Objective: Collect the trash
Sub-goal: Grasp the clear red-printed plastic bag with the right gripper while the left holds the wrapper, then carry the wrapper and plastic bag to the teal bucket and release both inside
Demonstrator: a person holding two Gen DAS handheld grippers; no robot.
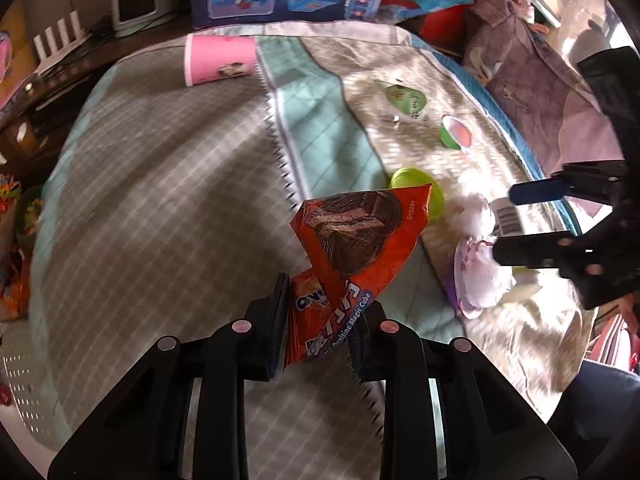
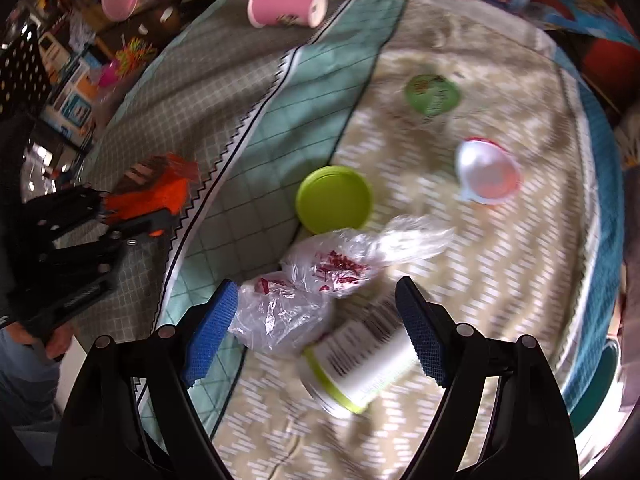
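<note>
The left gripper (image 1: 324, 316) has its jaws narrowed onto an orange snack wrapper (image 1: 352, 240), clamped at the wrapper's lower end while the rest sticks up beyond the fingertips, clear of the quilt (image 1: 160, 184). To its right, the right gripper (image 2: 316, 332) stands wide open and holds nothing. A crumpled clear plastic bag (image 2: 316, 276) and a white container (image 2: 360, 364) on its side lie between and just beyond its blue pads (image 2: 208, 336); through the blur, contact looks unlikely.

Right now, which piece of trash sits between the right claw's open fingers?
The crumpled clear plastic bag with red print; the lime lid and white cup lie farther off.
</note>
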